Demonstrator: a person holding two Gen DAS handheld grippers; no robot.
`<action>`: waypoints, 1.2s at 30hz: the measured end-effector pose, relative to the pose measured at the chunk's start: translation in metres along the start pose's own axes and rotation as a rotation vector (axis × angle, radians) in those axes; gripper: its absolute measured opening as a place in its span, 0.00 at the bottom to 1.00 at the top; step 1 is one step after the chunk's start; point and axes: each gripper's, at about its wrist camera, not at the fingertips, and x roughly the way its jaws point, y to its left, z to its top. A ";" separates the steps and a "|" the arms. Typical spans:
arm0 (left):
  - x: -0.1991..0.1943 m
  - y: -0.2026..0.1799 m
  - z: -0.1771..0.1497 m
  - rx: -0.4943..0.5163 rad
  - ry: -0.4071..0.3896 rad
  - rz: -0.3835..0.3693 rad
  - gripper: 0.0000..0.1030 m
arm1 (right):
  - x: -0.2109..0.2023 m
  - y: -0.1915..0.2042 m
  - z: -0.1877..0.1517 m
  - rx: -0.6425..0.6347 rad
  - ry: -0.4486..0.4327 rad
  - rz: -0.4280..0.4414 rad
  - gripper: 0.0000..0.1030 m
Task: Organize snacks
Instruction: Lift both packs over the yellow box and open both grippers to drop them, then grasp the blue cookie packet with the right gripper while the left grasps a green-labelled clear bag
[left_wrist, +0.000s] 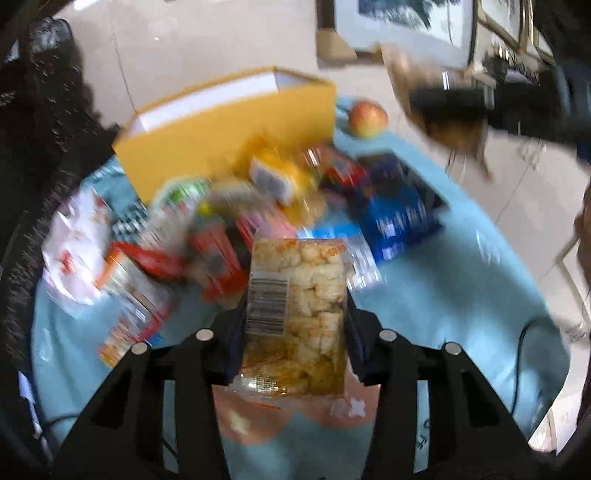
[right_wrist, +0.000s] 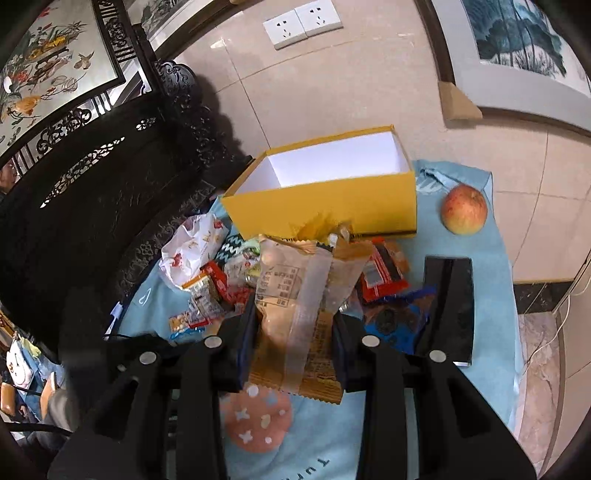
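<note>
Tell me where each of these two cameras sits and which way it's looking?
Left wrist: on the left gripper, looking down along its fingers at a clear packet of pale rice crackers it grips; the right gripper shows top right.
Right wrist: on the right gripper, gripping a tan-and-clear pastry wrapper.
Shared: open yellow cardboard box, red-yellow apple, light blue tablecloth, snack pile.

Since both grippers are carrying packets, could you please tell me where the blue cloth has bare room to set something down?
Bare light blue cloth lies between the red-yellow apple and the black phone. The open yellow cardboard box shows only white walls. The loose snack pile in front of it is crowded.
</note>
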 end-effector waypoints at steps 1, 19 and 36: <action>-0.007 0.005 0.010 -0.008 -0.015 0.007 0.44 | 0.001 0.004 0.006 -0.007 -0.004 -0.007 0.34; 0.056 0.103 0.188 -0.302 -0.118 0.090 0.44 | 0.096 -0.038 0.123 0.042 -0.176 -0.166 0.34; 0.103 0.133 0.197 -0.508 -0.162 0.094 0.98 | 0.128 -0.058 0.122 0.038 -0.275 -0.222 0.63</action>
